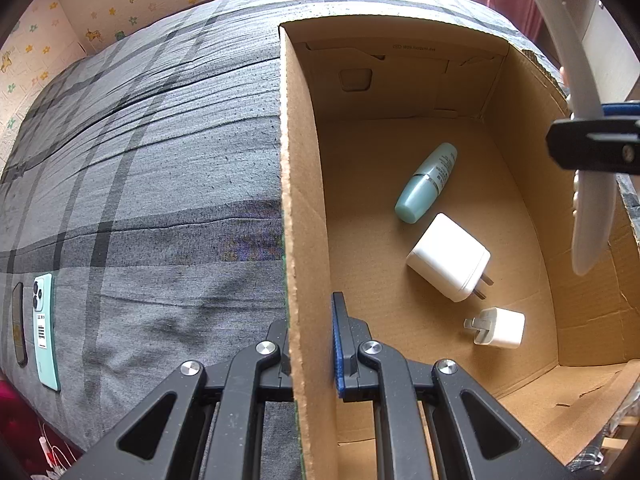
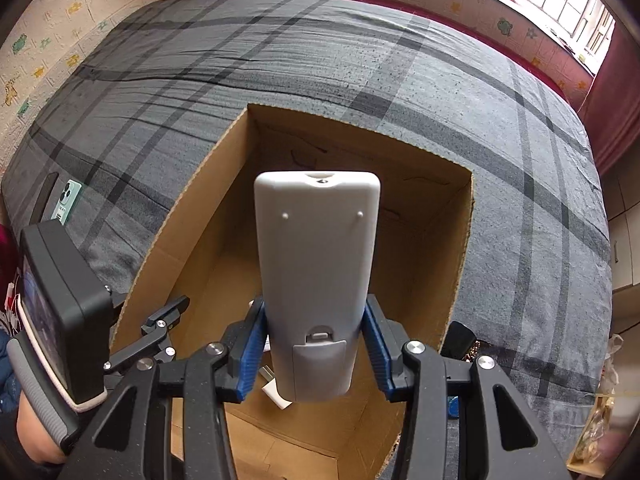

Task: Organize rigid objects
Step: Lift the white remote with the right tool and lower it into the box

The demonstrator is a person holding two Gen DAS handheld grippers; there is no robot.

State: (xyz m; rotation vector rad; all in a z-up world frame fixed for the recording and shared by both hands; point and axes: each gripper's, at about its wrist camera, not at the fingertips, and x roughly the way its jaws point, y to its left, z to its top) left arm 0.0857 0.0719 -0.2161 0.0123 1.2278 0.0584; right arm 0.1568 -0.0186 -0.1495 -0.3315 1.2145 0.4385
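An open cardboard box [image 1: 304, 200] stands on the bed. On its floor lie a teal bottle [image 1: 426, 182], a large white charger [image 1: 448, 258] and a small white charger [image 1: 498, 326]. My left gripper [image 1: 310, 344] is shut on the box's left wall, one finger outside and the blue-padded one inside. My right gripper [image 2: 316, 320] is shut on a white remote [image 2: 316, 248], back side up, hanging over the box [image 2: 460, 240]. In the left wrist view the remote [image 1: 588, 208] shows edge-on above the box's right side, with the right gripper [image 1: 592, 140] clamped on it.
A grey plaid bedspread [image 1: 160, 160] covers the bed. A teal phone [image 1: 44, 332] and a dark phone [image 1: 18, 324] lie near its left edge, also visible as the teal phone [image 2: 66, 200] in the right wrist view. Patterned walls, a window and a red curtain [image 2: 612, 112] surround the bed.
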